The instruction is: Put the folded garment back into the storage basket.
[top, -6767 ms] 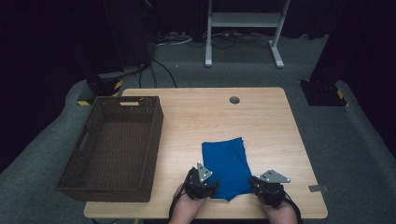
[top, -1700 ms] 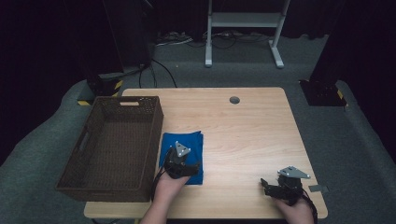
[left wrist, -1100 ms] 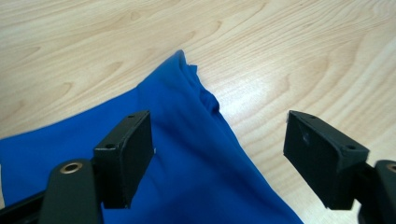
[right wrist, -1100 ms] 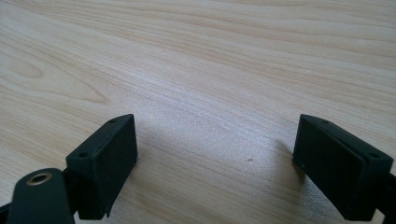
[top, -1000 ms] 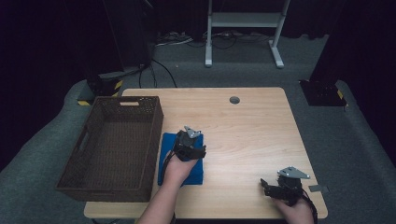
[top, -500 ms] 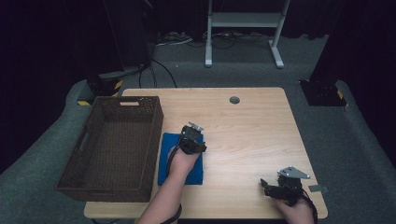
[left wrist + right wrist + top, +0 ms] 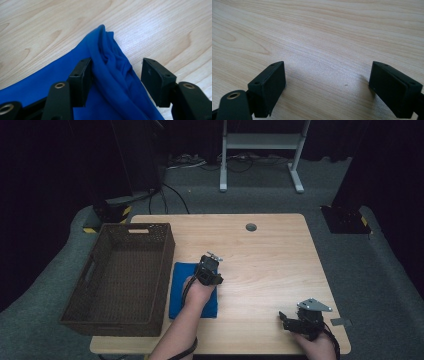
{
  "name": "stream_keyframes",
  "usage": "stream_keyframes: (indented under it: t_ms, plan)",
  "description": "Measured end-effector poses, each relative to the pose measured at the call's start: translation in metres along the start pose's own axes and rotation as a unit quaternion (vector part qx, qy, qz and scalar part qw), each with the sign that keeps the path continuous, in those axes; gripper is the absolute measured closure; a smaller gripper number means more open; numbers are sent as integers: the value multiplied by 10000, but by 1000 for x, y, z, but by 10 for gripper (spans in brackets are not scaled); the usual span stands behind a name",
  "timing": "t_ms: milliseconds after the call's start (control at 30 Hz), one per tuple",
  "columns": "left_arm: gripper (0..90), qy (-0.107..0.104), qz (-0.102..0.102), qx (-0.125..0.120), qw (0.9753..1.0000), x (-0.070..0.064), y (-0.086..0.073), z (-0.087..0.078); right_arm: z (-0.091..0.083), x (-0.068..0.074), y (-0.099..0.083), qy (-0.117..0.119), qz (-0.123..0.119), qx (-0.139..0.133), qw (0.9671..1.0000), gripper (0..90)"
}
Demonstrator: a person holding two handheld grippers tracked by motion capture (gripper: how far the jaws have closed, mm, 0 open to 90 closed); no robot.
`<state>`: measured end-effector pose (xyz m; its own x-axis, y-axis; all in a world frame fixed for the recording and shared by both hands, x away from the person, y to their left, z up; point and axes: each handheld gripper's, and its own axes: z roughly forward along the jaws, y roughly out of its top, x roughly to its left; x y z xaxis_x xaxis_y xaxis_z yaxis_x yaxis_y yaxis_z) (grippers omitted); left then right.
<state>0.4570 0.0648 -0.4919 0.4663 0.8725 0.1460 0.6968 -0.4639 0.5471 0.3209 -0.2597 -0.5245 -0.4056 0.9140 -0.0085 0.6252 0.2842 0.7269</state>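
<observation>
With jaws spread astride the far corner of the folded blue cloth lying just beside the brown woven basket, toward 3 o'clock from it, the left gripper seems about to pinch; the right gripper rests unclenched and empty near the table's 5 o'clock corner.

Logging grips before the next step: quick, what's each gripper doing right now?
Left gripper: open, jaws either side of the folded edge of the blue cloth, not clamped.
Right gripper: open, holding nothing, over bare table.

A light wooden table stands on grey carpet (dark surroundings, white stand behind).
</observation>
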Motion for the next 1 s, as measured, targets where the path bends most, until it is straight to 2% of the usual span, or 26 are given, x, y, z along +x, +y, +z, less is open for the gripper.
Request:
stream_keyframes:
  t_ms: [233,333,500,667,767,900,1000]
  plan:
    - [390,45,143,210,9997,-2,4,8,0,0,0,5,-3,0,10000,138]
    - [455,136,326,387,9986,-2,6,6,0,0,0,6,-4,0,10000,138]
    - [597,224,465,574,9970,-2,8,5,0,0,0,15,-6,0,10000,139]
    - [723,486,899,768,9918,-10,11,5,0,0,0,27,-16,3,10000,139]
    - [757,571,938,674,9917,-10,7,5,0,0,0,37,-24,3,10000,139]
    - [767,588,935,383,9931,-9,0,4,0,0,0,42,-25,2,10000,139]
    - [773,679,1006,173,9925,-11,-7,3,0,0,0,35,-24,2,10000,139]
